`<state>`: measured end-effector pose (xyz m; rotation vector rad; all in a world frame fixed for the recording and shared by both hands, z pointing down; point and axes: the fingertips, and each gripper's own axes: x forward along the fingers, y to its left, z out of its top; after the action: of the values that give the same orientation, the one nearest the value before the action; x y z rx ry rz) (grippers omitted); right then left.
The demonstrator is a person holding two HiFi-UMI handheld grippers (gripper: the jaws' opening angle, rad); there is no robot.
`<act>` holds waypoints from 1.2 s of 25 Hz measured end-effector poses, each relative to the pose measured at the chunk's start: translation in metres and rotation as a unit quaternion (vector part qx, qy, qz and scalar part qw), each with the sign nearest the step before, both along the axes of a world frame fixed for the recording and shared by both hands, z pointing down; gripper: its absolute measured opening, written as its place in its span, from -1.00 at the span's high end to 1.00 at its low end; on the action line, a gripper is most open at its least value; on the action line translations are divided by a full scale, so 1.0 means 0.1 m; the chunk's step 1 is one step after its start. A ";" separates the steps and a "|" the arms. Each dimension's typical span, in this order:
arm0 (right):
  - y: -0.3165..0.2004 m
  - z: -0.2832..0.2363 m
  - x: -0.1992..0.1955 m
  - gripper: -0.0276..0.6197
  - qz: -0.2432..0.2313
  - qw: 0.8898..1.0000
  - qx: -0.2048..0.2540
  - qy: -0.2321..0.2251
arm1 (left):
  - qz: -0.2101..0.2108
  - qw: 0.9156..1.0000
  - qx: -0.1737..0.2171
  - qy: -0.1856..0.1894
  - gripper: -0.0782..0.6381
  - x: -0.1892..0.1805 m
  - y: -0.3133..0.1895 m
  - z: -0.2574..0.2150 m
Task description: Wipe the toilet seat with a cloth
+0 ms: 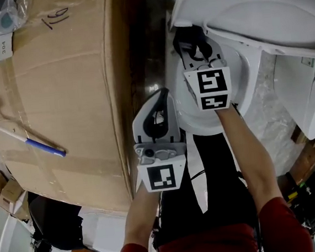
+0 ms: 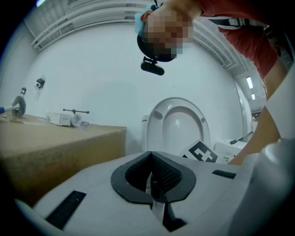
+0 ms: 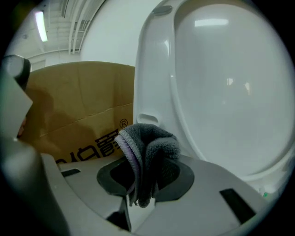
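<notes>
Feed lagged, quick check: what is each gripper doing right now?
Left gripper: shut, nothing between its jaws.
Right gripper: shut on the grey cloth.

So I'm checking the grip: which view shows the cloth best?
The right gripper view: the grey cloth sits close up, pinched by the right gripper. The head view gives only a dark patch there; the left gripper view shows none.
</notes>
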<state>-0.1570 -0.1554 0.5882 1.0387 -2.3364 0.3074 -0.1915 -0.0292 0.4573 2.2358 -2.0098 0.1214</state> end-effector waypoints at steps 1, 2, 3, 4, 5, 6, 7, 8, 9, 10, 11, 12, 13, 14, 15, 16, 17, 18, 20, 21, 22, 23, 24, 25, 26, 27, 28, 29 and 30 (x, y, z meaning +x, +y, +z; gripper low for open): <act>0.01 -0.02 0.00 0.64 -0.003 1.000 0.002 0.003 | 0.000 1.000 0.000 0.001 0.75 0.00 0.01 -0.01; 0.02 -0.06 0.00 0.64 -0.006 1.000 0.006 0.006 | 0.001 1.000 0.001 0.001 0.75 -0.01 0.01 -0.03; 0.03 -0.10 0.00 0.64 -0.009 1.000 0.009 0.008 | 0.001 1.000 0.002 0.001 0.75 -0.01 0.02 -0.05; 0.04 -0.14 0.01 0.64 -0.010 1.000 0.010 0.008 | 0.001 1.000 0.003 0.002 0.75 -0.02 0.02 -0.07; 0.05 -0.19 0.01 0.64 -0.009 1.000 0.010 0.007 | 0.001 1.000 0.004 0.003 0.75 -0.02 0.02 -0.09; 0.06 -0.25 0.02 0.64 -0.009 1.000 0.012 0.005 | 0.000 1.000 0.005 0.004 0.75 -0.02 0.02 -0.12; 0.07 -0.33 0.02 0.64 -0.011 1.000 0.018 0.003 | 0.000 1.000 0.006 0.005 0.75 -0.02 0.02 -0.16; 0.09 -0.43 0.01 0.64 -0.015 1.000 0.027 0.001 | 0.000 1.000 0.008 0.005 0.75 -0.01 0.01 -0.20; 0.09 -0.55 0.00 0.64 -0.020 0.999 0.040 -0.001 | 0.001 1.000 0.010 0.006 0.75 0.00 0.01 -0.25; 0.08 -0.69 -0.02 0.64 -0.024 0.998 0.052 -0.003 | 0.003 1.000 0.011 0.006 0.75 0.02 0.00 -0.31; 0.06 -0.84 -0.04 0.64 -0.025 0.998 0.064 -0.007 | 0.005 1.000 0.012 0.007 0.75 0.03 0.00 -0.36; 0.04 -1.01 -0.06 0.64 -0.025 0.997 0.076 -0.012 | 0.008 1.000 0.013 0.007 0.75 0.05 0.00 -0.43; 0.00 -1.19 -0.07 0.64 -0.025 0.996 0.090 -0.017 | 0.010 1.000 0.014 0.006 0.75 0.07 0.00 -0.49; -0.03 -1.37 -0.09 0.64 -0.025 0.994 0.106 -0.019 | 0.012 1.000 0.016 0.005 0.75 0.08 -0.01 -0.56; -0.07 -1.55 -0.11 0.64 -0.030 0.992 0.125 -0.017 | 0.012 1.000 0.020 0.005 0.75 0.08 -0.01 -0.64; -0.10 -1.72 -0.12 0.64 -0.040 0.988 0.146 -0.010 | 0.012 1.000 0.024 0.006 0.75 0.09 -0.03 -0.72; -0.13 -1.88 -0.13 0.64 -0.052 0.985 0.164 0.002 | 0.011 1.000 0.028 0.007 0.75 0.10 -0.04 -0.80; -0.14 -2.03 -0.13 0.64 -0.064 0.982 0.178 0.013 | 0.011 0.999 0.032 0.008 0.75 0.11 -0.05 -0.88; -0.12 -2.28 -0.11 0.64 -0.075 0.978 0.195 0.028 | 0.010 0.999 0.034 0.011 0.75 0.16 -0.05 -1.04; -0.11 -2.40 -0.09 0.64 -0.077 0.976 0.201 0.031 | 0.011 0.999 0.036 0.013 0.75 0.18 -0.04 -1.12; -0.11 -2.52 -0.07 0.64 -0.075 0.975 0.206 0.029 | 0.011 0.999 0.038 0.015 0.75 0.21 -0.04 -1.21; -0.12 -2.64 -0.04 0.64 -0.069 0.975 0.210 0.025 | 0.013 0.999 0.040 0.016 0.75 0.24 -0.05 -1.30; -0.15 -2.76 0.01 0.64 -0.062 0.975 0.214 0.020 | 0.015 0.999 0.041 0.016 0.75 0.28 -0.05 -1.38; -0.18 -2.87 0.08 0.64 -0.053 0.974 0.218 0.015 | 0.019 0.999 0.042 0.015 0.75 0.32 -0.05 -1.45; -0.22 -2.97 0.15 0.64 -0.045 0.974 0.222 0.013 | 0.023 0.999 0.043 0.014 0.75 0.37 -0.06 -1.53; -0.25 -3.06 0.24 0.64 -0.038 0.973 0.226 0.011 | 0.027 0.999 0.044 0.013 0.75 0.42 -0.06 -1.60; -0.28 -3.14 0.34 0.64 -0.030 0.973 0.229 0.009 | 0.031 0.998 0.046 0.011 0.75 0.47 -0.07 -1.68; -0.30 -3.22 0.44 0.64 -0.023 0.972 0.234 0.008 | 0.033 0.998 0.048 0.010 0.75 0.51 -0.08 -1.75; -0.32 -3.29 0.55 0.64 -0.017 0.971 0.238 0.011 | 0.035 0.998 0.051 0.010 0.75 0.56 -0.09 -1.83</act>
<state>-0.1016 -0.1878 0.2590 1.2059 -2.4625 -0.2956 -0.1358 -0.0385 0.2747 2.3600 -1.9705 0.0042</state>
